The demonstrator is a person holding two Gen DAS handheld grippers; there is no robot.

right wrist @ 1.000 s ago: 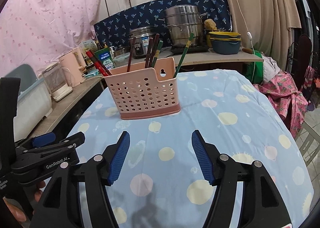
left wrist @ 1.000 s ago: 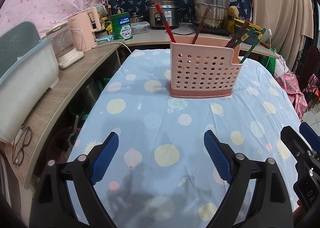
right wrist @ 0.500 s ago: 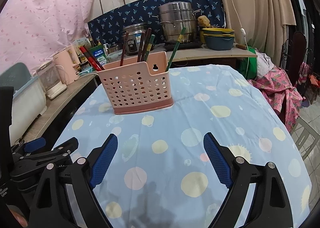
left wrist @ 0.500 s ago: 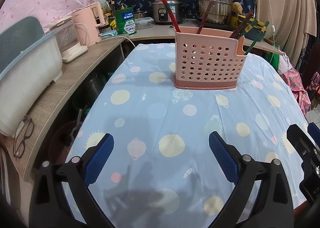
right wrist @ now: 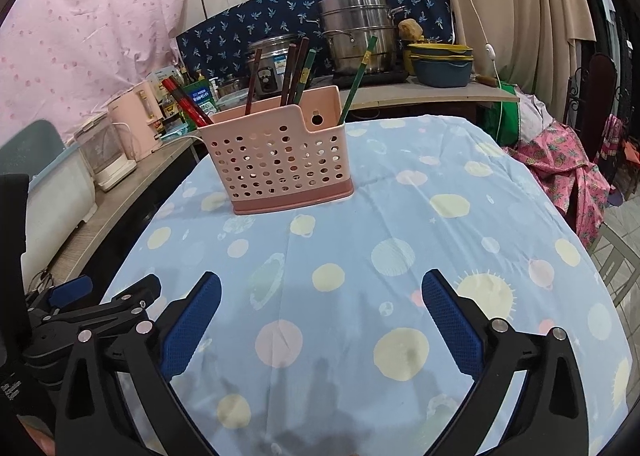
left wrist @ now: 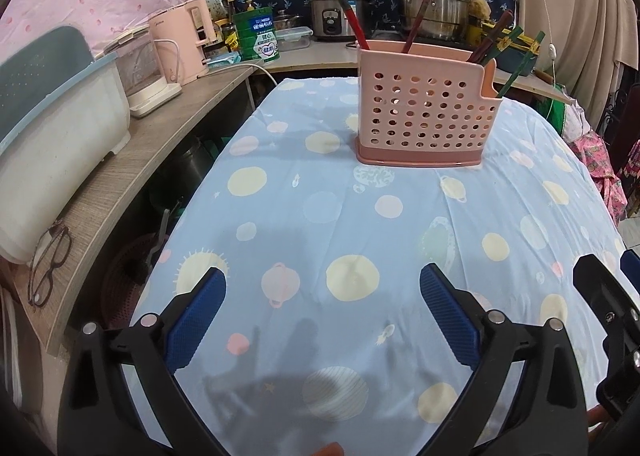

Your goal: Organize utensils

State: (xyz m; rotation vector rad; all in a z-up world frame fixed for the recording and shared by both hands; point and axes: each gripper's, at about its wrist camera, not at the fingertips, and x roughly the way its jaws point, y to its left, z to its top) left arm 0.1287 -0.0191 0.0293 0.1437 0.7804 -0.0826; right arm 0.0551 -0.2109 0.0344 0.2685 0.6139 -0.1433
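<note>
A pink perforated utensil holder [left wrist: 426, 112] [right wrist: 280, 160] stands upright on the far half of the blue spotted tablecloth [left wrist: 360, 224] [right wrist: 380, 236]. Red chopsticks [left wrist: 348, 12] [right wrist: 186, 102], brown chopsticks [left wrist: 418, 26] [right wrist: 294, 72] and green chopsticks [left wrist: 520, 60] [right wrist: 360, 74] stick out of it. My left gripper [left wrist: 322, 308] hovers over the near cloth, open and empty. My right gripper [right wrist: 320, 312] is beside it, its jaws still opening with nothing between them. Each gripper shows at the edge of the other's view.
A wooden shelf [left wrist: 132, 164] on the left carries a pale bin [left wrist: 52, 136], a kettle [left wrist: 138, 72], a pink appliance [left wrist: 188, 40] and glasses [left wrist: 48, 264]. Steel pots [right wrist: 356, 36] and bowls [right wrist: 440, 64] line the back counter. Pink cloth [right wrist: 560, 172] lies right of the table.
Both grippers' jaws have spread wider, the right one much more. The holder sits a little lower in both views.
</note>
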